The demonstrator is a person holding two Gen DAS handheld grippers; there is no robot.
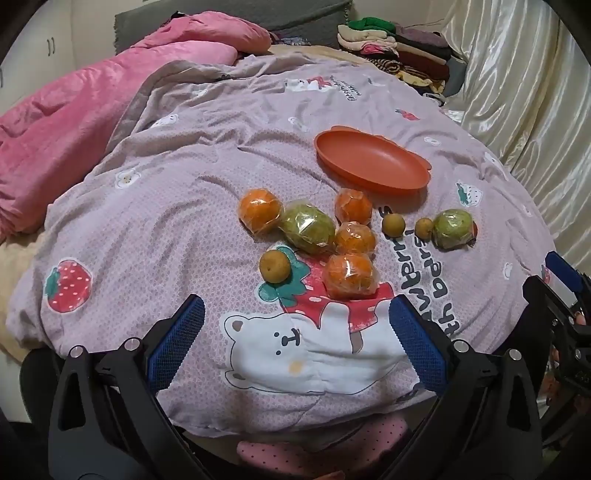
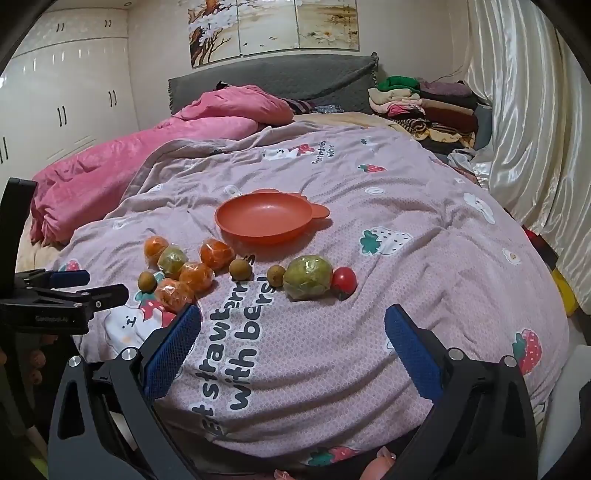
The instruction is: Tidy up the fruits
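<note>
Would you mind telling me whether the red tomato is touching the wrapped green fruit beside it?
Touching: in the right wrist view the tomato sits pressed against the green fruit, no bedcover visible between them.

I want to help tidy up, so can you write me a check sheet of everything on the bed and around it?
Surface: quilt with a bear and strawberry print, wrinkled.
Job's things: empty orange plate; four wrapped oranges, two wrapped green fruits, three small brown fruits, one tomato, all on the quilt.
Clutter: pink blanket, folded clothes.
Grippers: left gripper and right gripper open, empty.
Cables: nothing seen.
Surroundings: wardrobe, curtain, wall picture.
</note>
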